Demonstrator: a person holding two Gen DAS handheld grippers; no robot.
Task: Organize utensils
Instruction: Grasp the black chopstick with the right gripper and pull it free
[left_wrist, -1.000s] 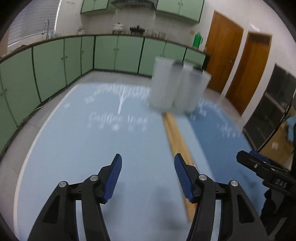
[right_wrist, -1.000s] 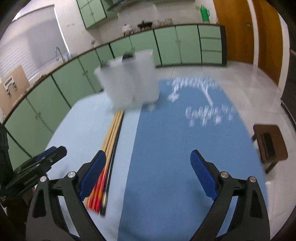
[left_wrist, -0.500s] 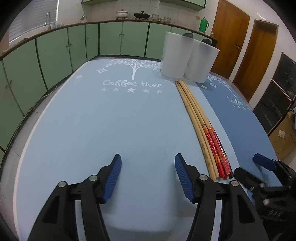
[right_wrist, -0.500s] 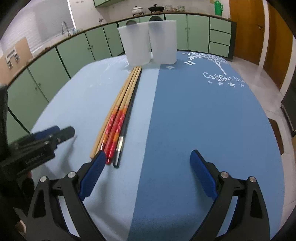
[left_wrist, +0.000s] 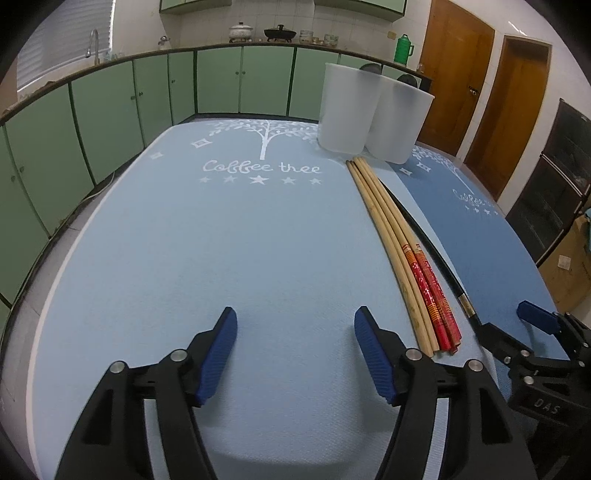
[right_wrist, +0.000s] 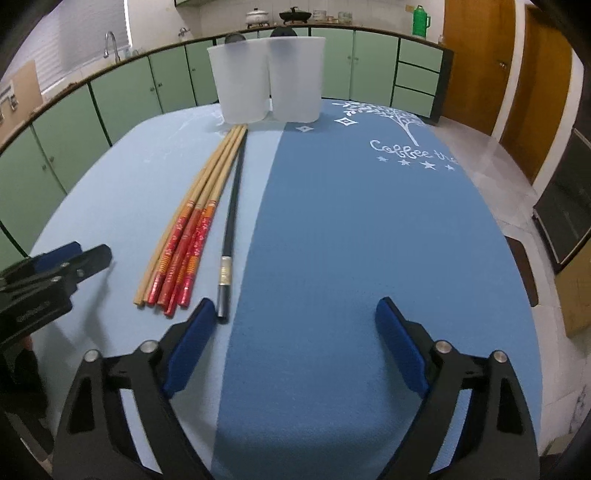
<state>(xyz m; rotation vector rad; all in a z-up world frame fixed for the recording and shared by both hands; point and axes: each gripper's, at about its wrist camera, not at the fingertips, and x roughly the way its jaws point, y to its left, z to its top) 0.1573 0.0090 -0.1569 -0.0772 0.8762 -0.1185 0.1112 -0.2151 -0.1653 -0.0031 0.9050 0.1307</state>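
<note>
Several long chopsticks lie side by side on the table: wooden ones with red patterned ends (left_wrist: 400, 254) (right_wrist: 192, 221) and one black chopstick with a silver band (right_wrist: 231, 225) (left_wrist: 439, 254). Two translucent white cups (left_wrist: 347, 107) (right_wrist: 269, 79) stand at their far ends. My left gripper (left_wrist: 295, 325) hovers over the light blue mat, left of the chopsticks, its jaws opening with nothing between them. My right gripper (right_wrist: 295, 314) hangs over the dark blue mat, jaws closing on nothing; its left finger (right_wrist: 192, 339) is next to the black chopstick's near end.
A light blue mat (left_wrist: 221, 240) and a dark blue mat (right_wrist: 369, 221) cover the table. Green cabinets (left_wrist: 110, 107) run round the room behind it. Wooden doors (left_wrist: 491, 92) stand at the right. A dark stool (right_wrist: 521, 266) sits beside the table's right edge.
Both grippers dipped toward the table and the view sharpened from blur. The left jaws spread a little wider; the right jaws narrowed and shifted closer to the chopsticks' near ends.
</note>
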